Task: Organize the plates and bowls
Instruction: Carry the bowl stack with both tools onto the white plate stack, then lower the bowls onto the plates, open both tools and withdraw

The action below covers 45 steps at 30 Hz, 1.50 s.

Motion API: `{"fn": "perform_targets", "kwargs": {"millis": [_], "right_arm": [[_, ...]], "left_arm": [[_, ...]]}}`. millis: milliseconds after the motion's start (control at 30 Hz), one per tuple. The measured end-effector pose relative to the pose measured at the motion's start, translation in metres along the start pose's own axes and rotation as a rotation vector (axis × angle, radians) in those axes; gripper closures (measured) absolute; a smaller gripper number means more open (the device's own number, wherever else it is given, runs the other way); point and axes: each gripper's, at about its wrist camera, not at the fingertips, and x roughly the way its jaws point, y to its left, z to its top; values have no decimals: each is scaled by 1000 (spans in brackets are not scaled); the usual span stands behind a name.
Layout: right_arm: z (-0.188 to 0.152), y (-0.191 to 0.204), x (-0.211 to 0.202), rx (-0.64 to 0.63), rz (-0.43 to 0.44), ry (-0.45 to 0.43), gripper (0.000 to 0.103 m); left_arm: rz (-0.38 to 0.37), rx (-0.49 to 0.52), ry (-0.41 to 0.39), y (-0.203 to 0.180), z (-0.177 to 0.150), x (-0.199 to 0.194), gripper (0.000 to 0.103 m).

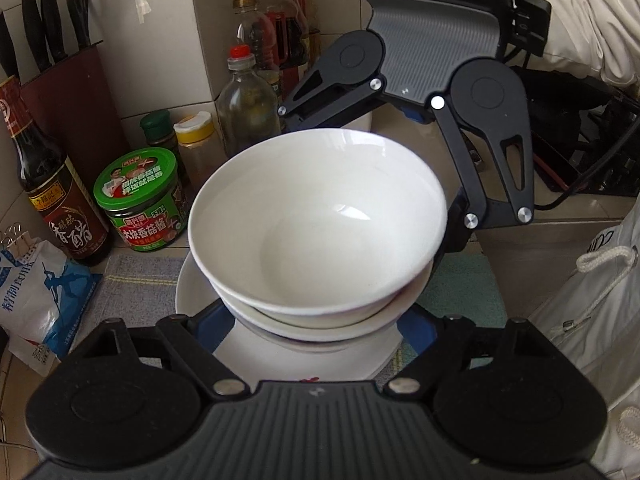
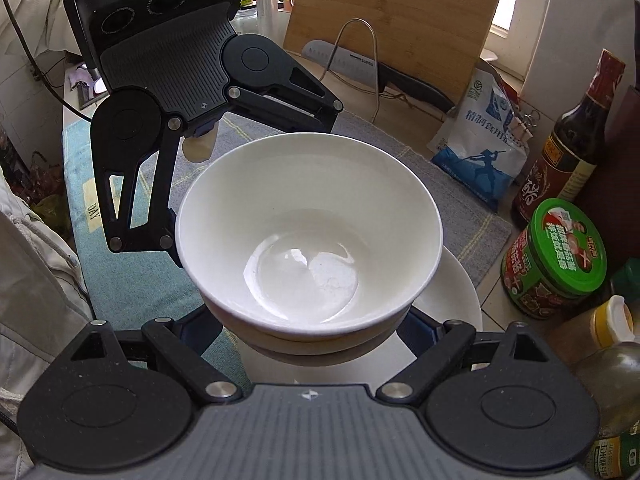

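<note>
A white bowl (image 1: pixel 320 220) sits on top of a stack of white bowls (image 1: pixel 320 326), which stands on a white plate (image 1: pixel 192 300). In the right wrist view the top bowl (image 2: pixel 308 236) and the plate (image 2: pixel 456 300) show again. My left gripper (image 1: pixel 316 320) is spread wide around the near side of the stack, its blue fingers (image 1: pixel 216 320) on both sides. My right gripper (image 2: pixel 308 328) faces it from the far side, spread wide around the stack the same way. The fingertips of both are hidden behind the bowls, so contact is unclear.
Sauce bottles (image 1: pixel 52 168), a green-lidded jar (image 1: pixel 140 200), spice shakers (image 1: pixel 196 132) and a knife block (image 1: pixel 72 92) crowd the left and back. A salt bag (image 1: pixel 36 300) lies at left. A cutting board (image 2: pixel 396 20) and knife (image 2: pixel 380 68) stand behind. Cloths (image 2: pixel 140 280) cover the counter.
</note>
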Motion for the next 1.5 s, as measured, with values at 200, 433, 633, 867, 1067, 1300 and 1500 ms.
{"fn": "perform_targets", "kwargs": {"millis": [200,433,633,867,1067,1300,1500], "right_arm": [[-8,-16,9,25,1,12,7],[-10,-24,17,33,3,18,7],[-10,-25,20,30,-1,17,7],[-9,-23,20,35,-13,15,6],[-12,-21,15,39,-35,-3,0],[-17,-6,1,63,-111,22,0],[-6,32,-18,170,-281,15,0]], "left_arm": [[-16,-12,15,9,1,20,16],[-16,-22,29,17,-1,34,16],[-10,-27,30,21,-3,37,16],[4,-32,23,19,-4,34,16],[59,-65,0,14,-8,27,8],[179,-179,-109,-2,-21,-8,5],[325,-227,-257,-27,-33,-52,1]]}}
